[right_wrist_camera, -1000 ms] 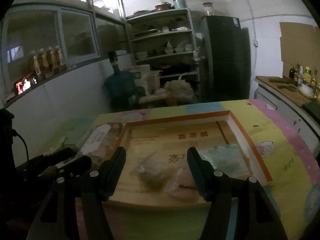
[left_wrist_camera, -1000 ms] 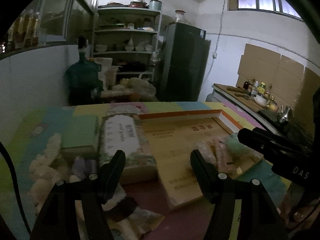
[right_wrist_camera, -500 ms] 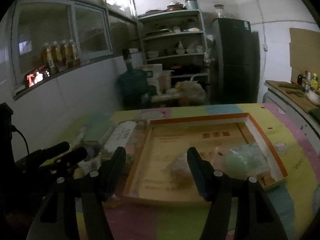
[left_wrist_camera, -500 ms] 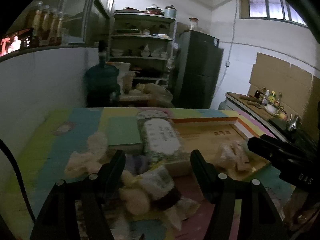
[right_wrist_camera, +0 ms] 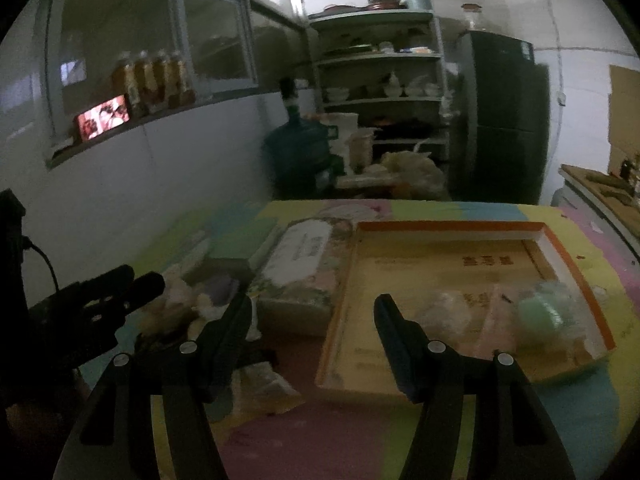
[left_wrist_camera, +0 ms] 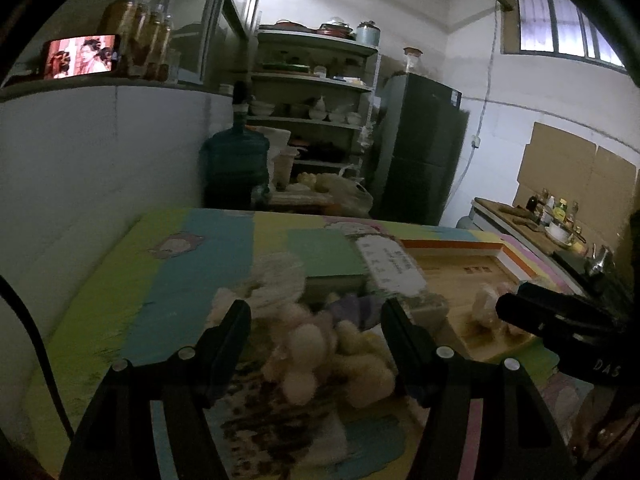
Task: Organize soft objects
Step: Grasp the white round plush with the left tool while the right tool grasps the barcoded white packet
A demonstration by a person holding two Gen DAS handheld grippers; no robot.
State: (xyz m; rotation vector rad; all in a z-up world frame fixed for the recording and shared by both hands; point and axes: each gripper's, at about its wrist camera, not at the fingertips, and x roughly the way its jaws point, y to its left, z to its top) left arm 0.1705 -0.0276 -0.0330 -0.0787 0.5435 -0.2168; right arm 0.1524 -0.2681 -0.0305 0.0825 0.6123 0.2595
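A pile of cream plush toys point(left_wrist_camera: 320, 344) lies on the colourful mat just beyond my left gripper point(left_wrist_camera: 316, 314), which stands open and holds nothing. A purple soft piece point(left_wrist_camera: 354, 305) and a white fluffy one point(left_wrist_camera: 276, 276) lie behind the pile. In the right wrist view my right gripper point(right_wrist_camera: 314, 310) is open and empty over the left edge of the orange-rimmed tray point(right_wrist_camera: 448, 227). The tray holds a pale green soft roll point(right_wrist_camera: 540, 314) and bagged pale items point(right_wrist_camera: 444, 308). The left gripper point(right_wrist_camera: 142, 280) shows at the left, beside the pile point(right_wrist_camera: 184, 294).
A floral box with a white label point(right_wrist_camera: 304, 268) and a green box point(left_wrist_camera: 324, 256) lie between the pile and the tray. A wall borders the table on the left. Shelves, a water jug and a dark fridge stand behind.
Both grippers have swung left across the table. The left view went from the tray and boxes to the plush pile; in the right view the tray slid rightward. Jaw openings are unchanged.
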